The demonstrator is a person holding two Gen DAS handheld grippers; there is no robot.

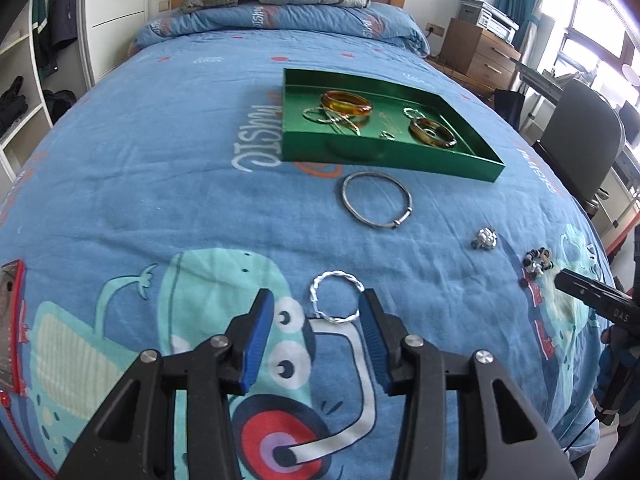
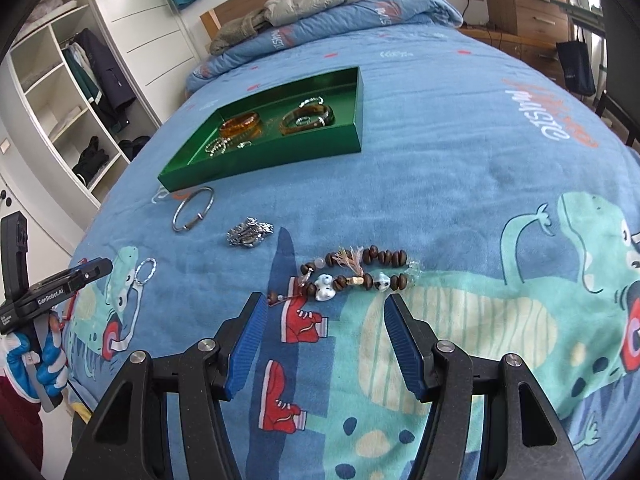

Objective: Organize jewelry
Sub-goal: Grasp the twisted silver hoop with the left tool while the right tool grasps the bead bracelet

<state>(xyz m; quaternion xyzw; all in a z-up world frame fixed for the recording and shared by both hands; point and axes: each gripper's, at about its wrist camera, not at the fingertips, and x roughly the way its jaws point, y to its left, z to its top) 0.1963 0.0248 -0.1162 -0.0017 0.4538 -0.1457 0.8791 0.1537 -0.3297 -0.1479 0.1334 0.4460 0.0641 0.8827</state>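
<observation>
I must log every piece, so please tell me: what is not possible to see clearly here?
- Thin silver rings in green metal tray, left wrist view: tangled, count unclear.
- Small silver lump on the blue bedspread, both views: too small to identify.
- Brown bead bracelet, left wrist view: tiny, near edge.

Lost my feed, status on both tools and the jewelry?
Left tool open over twisted silver bangle. Right tool open before bead bracelet. Green tray part filled. Nothing blocking.
</observation>
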